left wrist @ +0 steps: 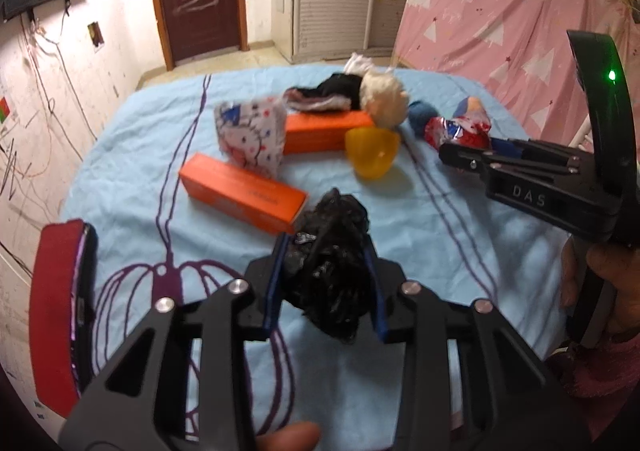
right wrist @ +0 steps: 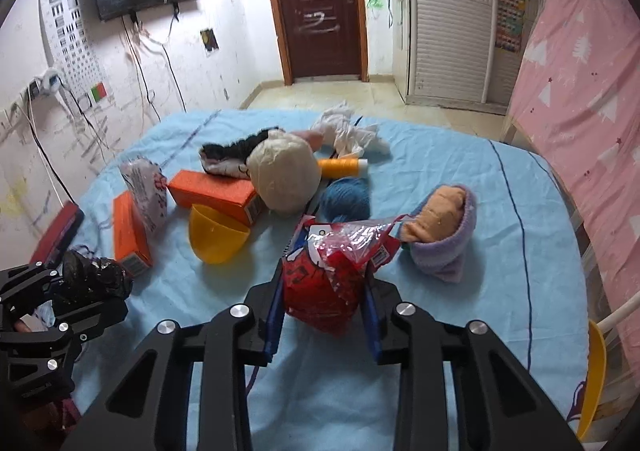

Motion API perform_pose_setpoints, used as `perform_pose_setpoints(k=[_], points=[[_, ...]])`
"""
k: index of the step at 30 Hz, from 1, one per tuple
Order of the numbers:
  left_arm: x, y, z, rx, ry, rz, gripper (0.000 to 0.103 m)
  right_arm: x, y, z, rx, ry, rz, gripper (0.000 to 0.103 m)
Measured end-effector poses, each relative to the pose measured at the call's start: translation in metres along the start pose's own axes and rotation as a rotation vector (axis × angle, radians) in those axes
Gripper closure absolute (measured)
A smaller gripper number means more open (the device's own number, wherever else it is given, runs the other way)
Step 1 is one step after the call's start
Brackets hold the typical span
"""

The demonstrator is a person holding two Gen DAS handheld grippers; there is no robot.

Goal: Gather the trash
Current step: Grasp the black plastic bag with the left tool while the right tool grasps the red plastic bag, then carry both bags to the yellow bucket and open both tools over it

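On the blue-sheeted bed point(right wrist: 460, 179), both jaws are nearly closed: left gripper point(left wrist: 326, 271) pinches a crumpled black bag point(left wrist: 328, 263), right gripper point(right wrist: 322, 287) squeezes a red snack wrapper point(right wrist: 328, 271). I'd lift straight up, keeping the squeeze firm so nothing slips.

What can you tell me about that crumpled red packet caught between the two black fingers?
The red packet is a crumpled, shiny plastic snack wrapper, red with blue and white print and a clear torn top flaring upward. The right gripper is shut on it, blue pads pressing both sides. It sits low over the light blue sheet, just before the blue yarn ball; whether it is lifted is unclear.
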State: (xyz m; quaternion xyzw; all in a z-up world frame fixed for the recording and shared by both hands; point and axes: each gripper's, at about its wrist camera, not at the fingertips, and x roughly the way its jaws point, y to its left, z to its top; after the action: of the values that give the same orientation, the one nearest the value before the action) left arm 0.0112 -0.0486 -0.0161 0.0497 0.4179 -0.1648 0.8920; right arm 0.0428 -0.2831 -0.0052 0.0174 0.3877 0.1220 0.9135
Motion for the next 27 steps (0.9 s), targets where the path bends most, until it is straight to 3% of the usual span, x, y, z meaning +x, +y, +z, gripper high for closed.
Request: perform_pose_setpoints(k=[13, 27], points=[[-0.018, -0.064, 0.035, 0.101, -0.069, -0.081, 0.070, -0.075, -0.043, -0.004, 0.089, -0.184, -0.054, 0.077], [-0.016, -0.178, 0.074, 0.237, -0.106, -0.254, 0.070, -0.139, -0.164, -0.043, 0.289, -0.286, -0.254, 0.077]])
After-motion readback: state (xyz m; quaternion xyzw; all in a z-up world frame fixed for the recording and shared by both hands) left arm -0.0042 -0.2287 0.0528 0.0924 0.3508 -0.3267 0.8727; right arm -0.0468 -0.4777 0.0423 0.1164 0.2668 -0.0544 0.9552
